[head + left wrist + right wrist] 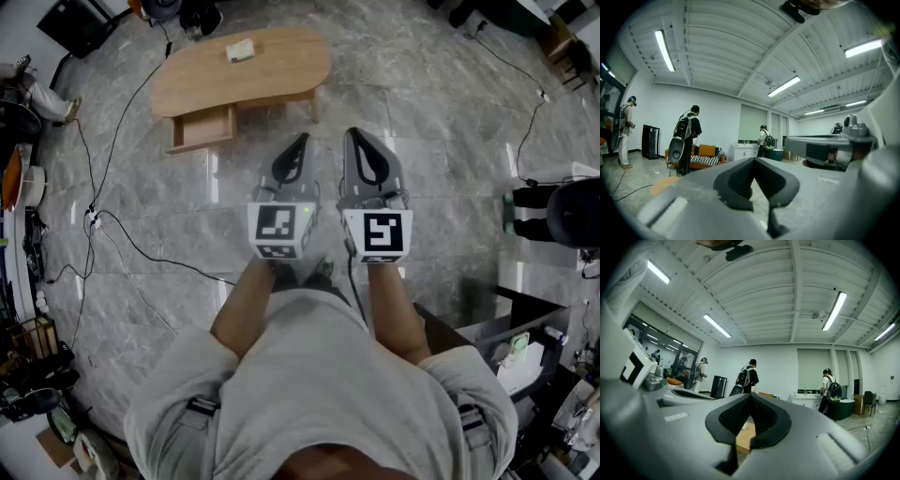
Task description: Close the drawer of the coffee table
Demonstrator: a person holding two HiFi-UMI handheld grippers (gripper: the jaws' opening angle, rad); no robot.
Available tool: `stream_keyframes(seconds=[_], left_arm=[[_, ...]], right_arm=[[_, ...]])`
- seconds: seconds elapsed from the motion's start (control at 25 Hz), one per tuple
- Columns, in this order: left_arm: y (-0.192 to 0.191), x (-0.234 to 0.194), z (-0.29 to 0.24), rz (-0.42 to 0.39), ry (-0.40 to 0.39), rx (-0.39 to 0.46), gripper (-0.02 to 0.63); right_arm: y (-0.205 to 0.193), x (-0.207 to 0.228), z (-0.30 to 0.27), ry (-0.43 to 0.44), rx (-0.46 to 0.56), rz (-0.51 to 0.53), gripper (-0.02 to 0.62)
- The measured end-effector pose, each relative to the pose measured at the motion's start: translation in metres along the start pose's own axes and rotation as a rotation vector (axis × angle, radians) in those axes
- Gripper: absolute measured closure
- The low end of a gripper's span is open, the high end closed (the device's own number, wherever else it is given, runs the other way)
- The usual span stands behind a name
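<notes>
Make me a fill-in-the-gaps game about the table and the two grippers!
1. The drawer of the coffee table is ____.
2. The left gripper and the right gripper are both empty, with their jaws ____.
3. The small box lies on top of the ____.

Missing words: open; shut; coffee table
</notes>
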State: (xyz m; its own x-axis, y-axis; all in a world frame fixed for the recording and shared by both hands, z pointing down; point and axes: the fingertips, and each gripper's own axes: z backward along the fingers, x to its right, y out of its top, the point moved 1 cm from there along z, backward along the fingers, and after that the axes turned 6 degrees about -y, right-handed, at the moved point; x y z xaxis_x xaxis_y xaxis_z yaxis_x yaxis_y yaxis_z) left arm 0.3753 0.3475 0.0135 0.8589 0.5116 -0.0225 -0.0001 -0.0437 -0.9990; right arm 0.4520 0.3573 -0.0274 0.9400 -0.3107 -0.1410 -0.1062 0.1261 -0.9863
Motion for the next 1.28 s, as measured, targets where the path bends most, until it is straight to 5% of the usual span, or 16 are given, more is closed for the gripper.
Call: stream_keyframes(seconds=[0.48, 0.92, 1.28], left_arm=[[-0.019, -0.011, 0.017, 0.043, 0.084, -0.035, 0.586], [-0.012, -0.079, 0.007, 0.068, 0.143, -0.003, 0.584], [-0.017, -0.182, 0.001, 0.082, 0.201, -0.007, 0.584]], right_arm=[[-0.019, -0.014, -0.002, 0.064, -0.015, -0.035, 0.589], [-0.018, -0.044, -0.063, 0.104, -0.016, -0.018, 0.588], [-0.021, -0.109, -0.148, 0.173, -0.023, -0.024, 0.588]])
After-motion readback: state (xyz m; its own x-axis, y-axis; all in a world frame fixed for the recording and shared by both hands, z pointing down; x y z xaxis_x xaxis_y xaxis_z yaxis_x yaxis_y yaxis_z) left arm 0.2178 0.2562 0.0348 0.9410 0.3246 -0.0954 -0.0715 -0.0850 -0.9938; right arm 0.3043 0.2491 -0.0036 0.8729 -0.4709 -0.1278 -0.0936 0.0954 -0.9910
